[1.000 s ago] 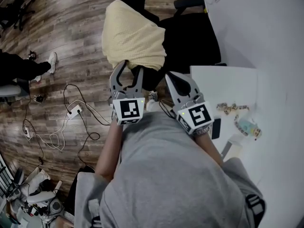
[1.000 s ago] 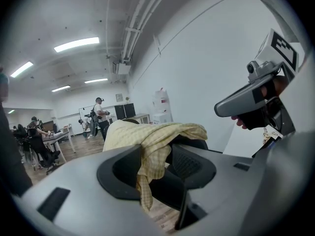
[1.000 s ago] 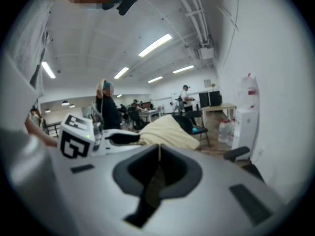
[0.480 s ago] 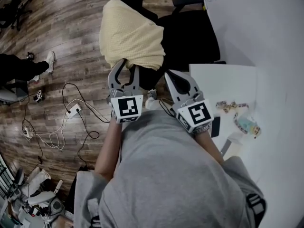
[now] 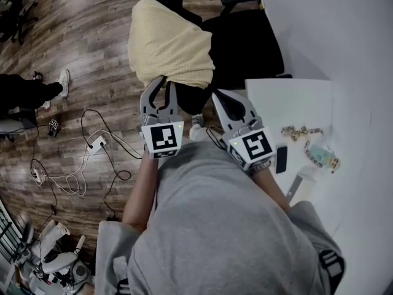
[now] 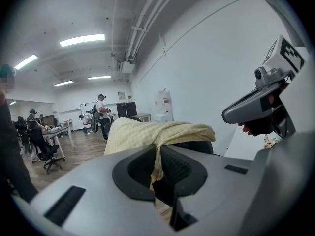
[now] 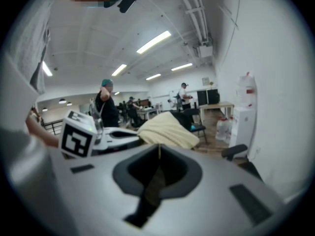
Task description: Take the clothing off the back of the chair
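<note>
Cloth (image 5: 169,45), pale yellow, probably soft and light, draped over the back of the chair (image 5: 245,48), upper centre. Left tongs (image 5: 164,83) have just been closing and pinch its hanging lower fold, likely a sound hold; right tongs (image 5: 217,94) closed, empty.

We record the clothing (image 5: 169,45) as cream cloth, coarse and waffle-textured, matt. The chair (image 5: 245,48) is black and matt, its back seemingly mesh. The floor (image 5: 92,48) is wood plank with a slight sheen; the worktop (image 5: 288,103) is smooth, white, matt.
</note>
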### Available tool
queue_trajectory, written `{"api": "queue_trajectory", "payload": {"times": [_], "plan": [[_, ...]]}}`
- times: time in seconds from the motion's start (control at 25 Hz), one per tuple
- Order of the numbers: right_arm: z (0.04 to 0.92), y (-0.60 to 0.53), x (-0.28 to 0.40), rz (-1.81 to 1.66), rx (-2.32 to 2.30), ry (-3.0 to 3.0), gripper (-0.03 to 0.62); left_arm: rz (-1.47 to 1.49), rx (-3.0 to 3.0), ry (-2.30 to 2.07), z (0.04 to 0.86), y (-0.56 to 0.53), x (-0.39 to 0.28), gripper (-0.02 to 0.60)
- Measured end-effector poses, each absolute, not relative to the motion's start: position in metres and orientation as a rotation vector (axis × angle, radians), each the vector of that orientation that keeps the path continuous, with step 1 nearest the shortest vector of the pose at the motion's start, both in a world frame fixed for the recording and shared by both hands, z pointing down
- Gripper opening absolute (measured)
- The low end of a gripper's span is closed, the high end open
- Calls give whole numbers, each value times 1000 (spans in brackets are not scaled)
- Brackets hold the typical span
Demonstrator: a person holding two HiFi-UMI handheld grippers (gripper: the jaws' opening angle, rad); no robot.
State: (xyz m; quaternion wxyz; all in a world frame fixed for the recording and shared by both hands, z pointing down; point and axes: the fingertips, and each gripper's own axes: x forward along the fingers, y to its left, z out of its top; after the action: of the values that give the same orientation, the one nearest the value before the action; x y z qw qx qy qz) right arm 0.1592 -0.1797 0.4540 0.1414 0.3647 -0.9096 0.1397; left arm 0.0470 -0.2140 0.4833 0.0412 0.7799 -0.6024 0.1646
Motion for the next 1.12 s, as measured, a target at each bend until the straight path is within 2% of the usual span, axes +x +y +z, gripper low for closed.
{"api": "queue_trajectory", "payload": {"times": [1.12], "plan": [[447, -161, 154, 393, 1215, -2561, 34, 235, 2505, -1766, 422, -212, 28, 46]]}}
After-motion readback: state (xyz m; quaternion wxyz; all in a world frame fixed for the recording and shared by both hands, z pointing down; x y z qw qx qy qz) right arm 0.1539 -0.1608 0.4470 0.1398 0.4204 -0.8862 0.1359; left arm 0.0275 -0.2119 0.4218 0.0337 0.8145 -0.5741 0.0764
